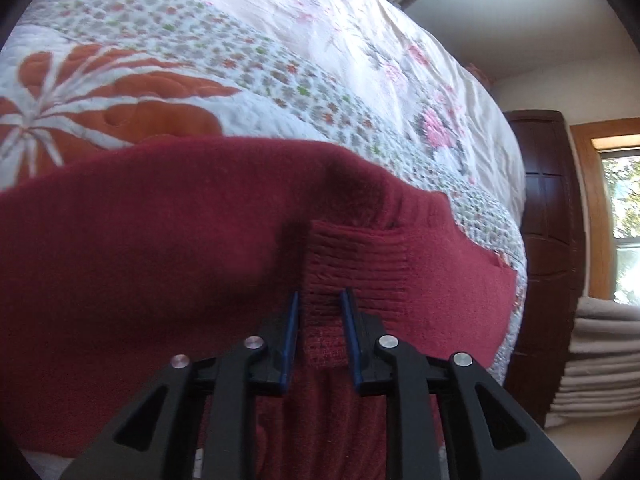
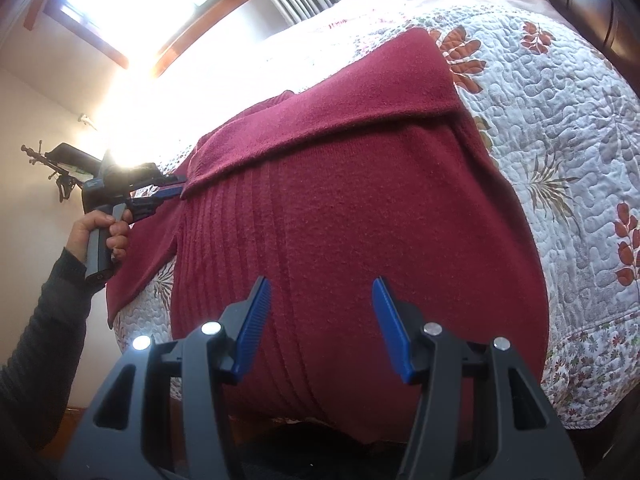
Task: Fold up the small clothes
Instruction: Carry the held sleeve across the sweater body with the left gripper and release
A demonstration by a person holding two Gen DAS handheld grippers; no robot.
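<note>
On the bed (image 2: 560, 92), spread across a flowered quilt (image 1: 248, 80), lies the dark red sweater (image 2: 360, 220), and it fills both views. Left gripper (image 1: 322, 300) is in close: its blue fingers (image 1: 294, 320) stand narrow with the ribbed cuff (image 1: 356, 264) of a sleeve pinched between them. From the right wrist view that same gripper shows at nine o'clock, a hand (image 2: 102, 236) on its handle, biting the sweater's edge where a folded-over panel meets the body.

Right gripper (image 2: 322, 292) hovers over the ribbed front, fingers spread wide, holding nothing. I can't say whether the tips touch the knit.

Up at twelve o'clock one panel is already laid over, so the fold looks partly done.

How will it handle? Soft, floppy knit, light, no stiffness at all, and it looks likely to sag and drag on the quilt if lifted by one point. The thick ribbed bands, cuff and hem, look like the surest places to take hold; a pinch in the plain middle would probably just bunch a single layer. The free gripper wants an edge at six o'clock.
</note>
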